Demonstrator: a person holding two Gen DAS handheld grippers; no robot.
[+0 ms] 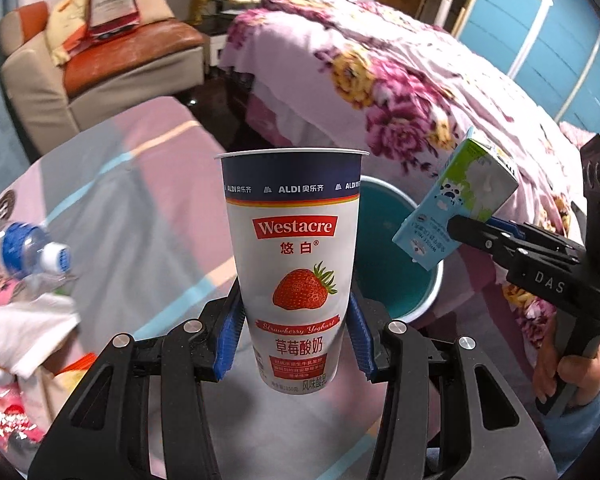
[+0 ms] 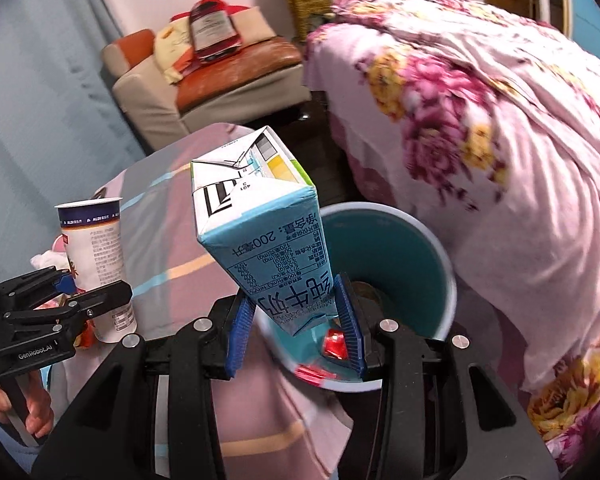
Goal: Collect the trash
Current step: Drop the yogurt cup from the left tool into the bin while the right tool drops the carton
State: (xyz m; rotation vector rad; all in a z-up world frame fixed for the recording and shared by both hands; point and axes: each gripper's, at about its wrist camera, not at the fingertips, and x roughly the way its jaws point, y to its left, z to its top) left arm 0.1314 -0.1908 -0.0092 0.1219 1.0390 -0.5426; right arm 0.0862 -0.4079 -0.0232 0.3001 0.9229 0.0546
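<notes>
The right gripper (image 2: 296, 320) is clamping the milk carton (image 2: 260, 236), hanging nearer the teal bin (image 2: 440, 264). The left gripper (image 1: 296, 340) is gripping 1 upright yoghurt cup (image 1: 296, 256), with the bin lying beyond it.

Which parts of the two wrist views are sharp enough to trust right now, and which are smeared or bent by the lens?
Left wrist view: the yoghurt cup in the left gripper is crisp; the plastic bottle is smeared and the frame edges bend. Right wrist view: the milk carton in the right gripper is readable; the floral blanket is blurred, and the teal bin is soft-edged.
</notes>
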